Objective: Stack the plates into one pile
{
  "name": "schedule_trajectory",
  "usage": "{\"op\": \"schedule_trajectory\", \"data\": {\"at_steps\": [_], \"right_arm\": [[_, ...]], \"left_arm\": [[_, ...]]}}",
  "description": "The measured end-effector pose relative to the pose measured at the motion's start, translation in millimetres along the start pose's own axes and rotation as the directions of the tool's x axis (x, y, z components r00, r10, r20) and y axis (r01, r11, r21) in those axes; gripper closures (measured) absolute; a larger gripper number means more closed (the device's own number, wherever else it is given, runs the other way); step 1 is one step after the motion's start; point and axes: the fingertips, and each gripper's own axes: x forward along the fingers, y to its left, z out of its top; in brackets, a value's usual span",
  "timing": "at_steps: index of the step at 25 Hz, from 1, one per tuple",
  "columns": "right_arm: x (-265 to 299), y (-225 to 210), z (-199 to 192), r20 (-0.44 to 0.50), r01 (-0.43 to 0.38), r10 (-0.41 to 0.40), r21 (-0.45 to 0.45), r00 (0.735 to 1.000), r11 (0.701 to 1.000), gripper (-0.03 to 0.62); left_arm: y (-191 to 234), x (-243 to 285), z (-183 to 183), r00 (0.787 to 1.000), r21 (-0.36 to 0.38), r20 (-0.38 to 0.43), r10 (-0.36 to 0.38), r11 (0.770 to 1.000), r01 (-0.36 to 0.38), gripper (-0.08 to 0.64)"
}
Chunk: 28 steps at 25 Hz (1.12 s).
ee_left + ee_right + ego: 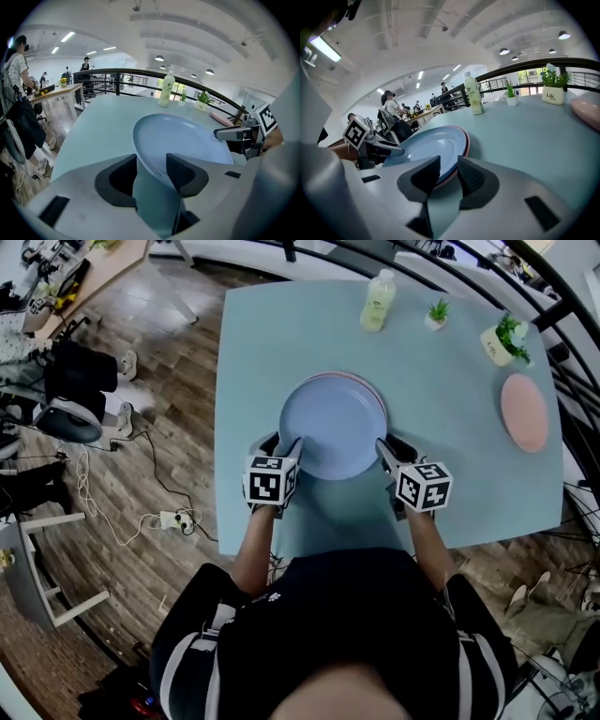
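Note:
A light blue plate lies on a pink plate at the middle of the pale blue table; only the pink rim shows. My left gripper is at the blue plate's near-left rim, and in the left gripper view the rim of the blue plate runs between its jaws, with a gap beside it. My right gripper is at the near-right rim. The edge of the blue plate and the pink rim lie between its jaws, table showing beside them. Another pink plate lies apart at the right.
A pale green bottle, a tiny potted plant and a white plant pot stand along the table's far side. A black railing runs past the right edge. The table's near edge is just behind both grippers.

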Motion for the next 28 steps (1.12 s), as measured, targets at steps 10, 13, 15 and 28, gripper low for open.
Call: {"op": "schedule_trajectory", "data": {"at_steps": [10,13,15,28], "right_arm": [[-22.7,-1.4,16.2,0.085,0.034,-0.036,0.025,0.996,0.999,0.471],[-37.8,-0.3,22.8,0.144,0.038,-0.044,0.047,0.989,0.998,0.478],[-50.8,-3.9,25.6,0.177,0.051,-0.061,0.06,0.982,0.997,0.481],[-178.3,-58.7,33.2,0.382,0.122,-0.172,0.152,0.908,0.981,0.515]], "left_arm": [[8.6,-19.2,23.5,0.993,-0.016,0.116,0.012,1.0,-0.01,0.379],[5.7,-27.8,32.6,0.987,-0.013,0.161,0.007,1.0,-0.005,0.38],[-3.3,-32.1,39.1,0.982,-0.001,0.189,-0.007,1.0,0.007,0.38],[-148.0,-38.4,68.1,0.949,0.159,0.25,-0.193,0.975,0.157,0.433]]}}
